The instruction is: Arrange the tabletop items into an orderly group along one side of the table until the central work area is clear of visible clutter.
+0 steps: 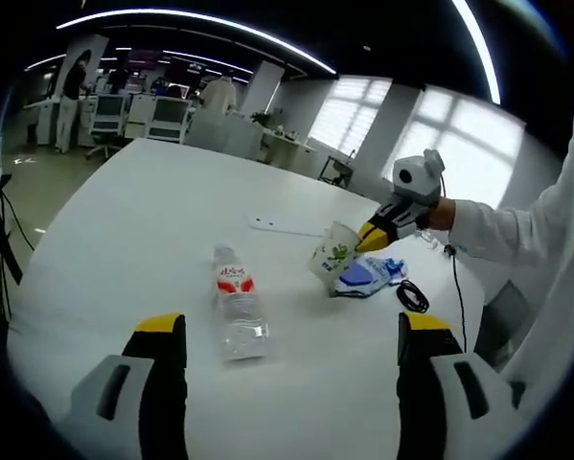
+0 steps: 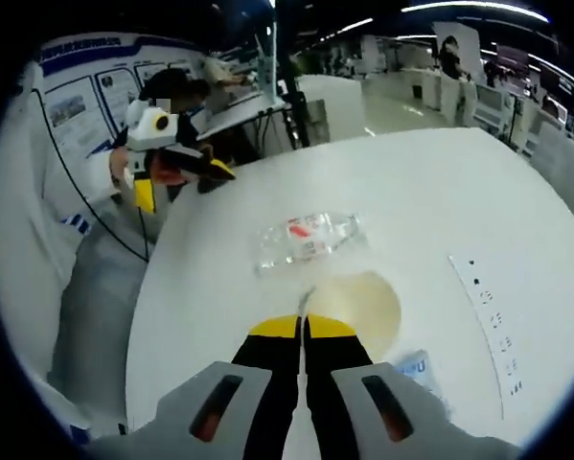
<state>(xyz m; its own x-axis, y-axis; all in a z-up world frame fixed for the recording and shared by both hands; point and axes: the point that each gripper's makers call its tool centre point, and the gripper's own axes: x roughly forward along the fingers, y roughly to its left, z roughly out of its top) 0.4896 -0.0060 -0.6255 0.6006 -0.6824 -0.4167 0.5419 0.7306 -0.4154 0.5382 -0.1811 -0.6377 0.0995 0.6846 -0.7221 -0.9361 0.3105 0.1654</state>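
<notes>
A clear plastic bottle [image 1: 237, 302] with a red label lies on its side on the white table [image 1: 143, 211], just ahead of my left gripper [image 1: 291, 335], which is open with nothing between its jaws. To the right, my right gripper [image 1: 376, 234] is shut on the rim of a tilted paper cup [image 1: 332, 257] with a green print. In the right gripper view, the right gripper [image 2: 303, 328] pinches the cup [image 2: 368, 305] at its rim, with the bottle [image 2: 310, 238] beyond it and the left gripper [image 2: 183, 174] open at the table's far edge.
A blue and white packet [image 1: 365, 277] lies beside the cup, and a coiled black cable [image 1: 413, 295] lies next to it. A flat white strip [image 1: 282, 226] rests farther back. Office desks and people stand beyond the table.
</notes>
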